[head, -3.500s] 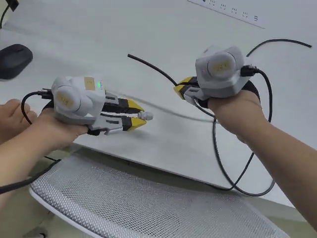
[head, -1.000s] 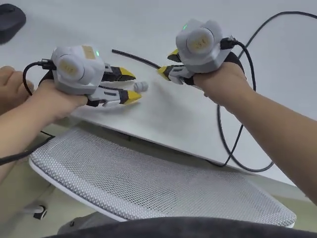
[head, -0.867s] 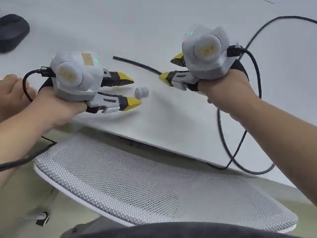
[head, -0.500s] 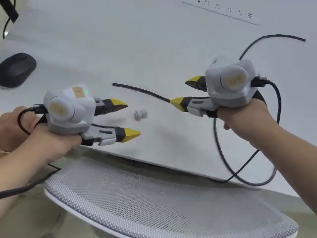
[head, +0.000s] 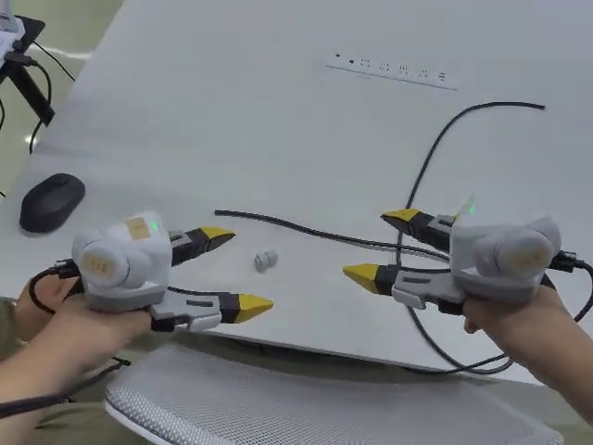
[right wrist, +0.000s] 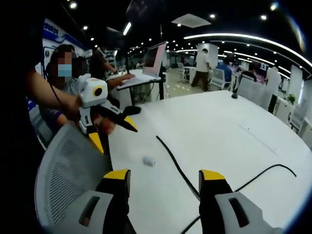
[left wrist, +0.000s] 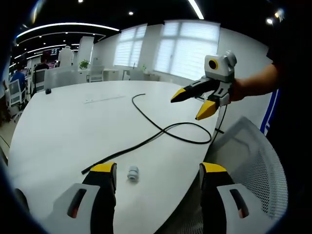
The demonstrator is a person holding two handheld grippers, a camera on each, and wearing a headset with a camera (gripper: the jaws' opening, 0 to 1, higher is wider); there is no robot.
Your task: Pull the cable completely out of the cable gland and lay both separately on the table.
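Observation:
A small pale grey cable gland (head: 266,260) lies on its own on the white table (head: 278,120), also seen as cable gland (left wrist: 132,172) and cable gland (right wrist: 148,160). The thin black cable (head: 315,232) lies apart from it and curves away to the far right, cable (left wrist: 161,129), cable (right wrist: 178,168). My left gripper (head: 236,271) is open and empty, just left of the gland, above the near edge. Right of the gland, over the cable's bend, my right gripper (head: 382,246) also stands open with nothing between its yellow-tipped fingers.
A black mouse (head: 52,201) rests at the table's left. A white power strip (head: 394,70) lies at the far side. A grey mesh chair (head: 306,408) stands under the near edge. A person sits behind the left gripper in the right gripper view.
The left gripper let go of the gland, which now lies on the table. The right gripper released the cable. Both grippers have drawn back and apart, open.

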